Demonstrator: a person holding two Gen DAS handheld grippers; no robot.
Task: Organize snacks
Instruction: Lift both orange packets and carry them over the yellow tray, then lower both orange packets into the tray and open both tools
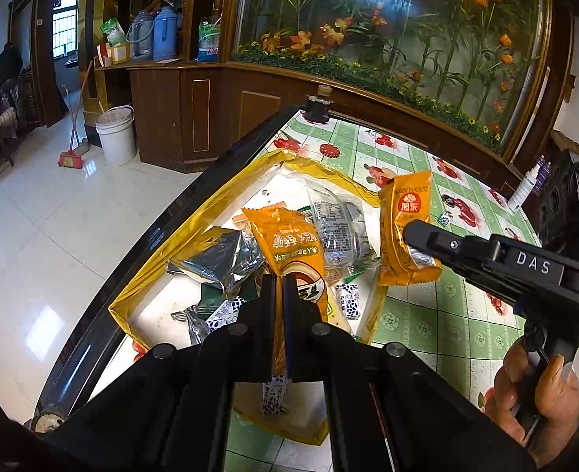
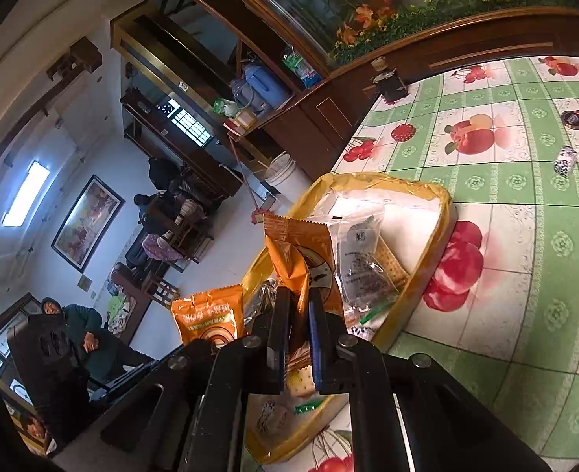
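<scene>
A shallow box with yellow-taped walls (image 1: 159, 263) lies on the table near its left edge and holds several snack packets. My left gripper (image 1: 278, 281) is shut on a long orange snack packet (image 1: 289, 240) and holds it over the box. My right gripper (image 2: 298, 303) is shut on a smaller orange snack packet (image 2: 301, 251), held above the box's right side; it also shows in the left wrist view (image 1: 405, 232). The box also shows in the right wrist view (image 2: 439, 220). A clear packet (image 1: 336, 220) and a silver packet (image 1: 218, 259) lie in the box.
The table has a green and white fruit-print cloth (image 1: 439, 314). A small black-and-white candy (image 2: 565, 161), a dark jar (image 1: 318, 108), a red bottle cap (image 1: 330, 152) and a spray bottle (image 1: 527, 185) sit on it. A wooden cabinet stands behind.
</scene>
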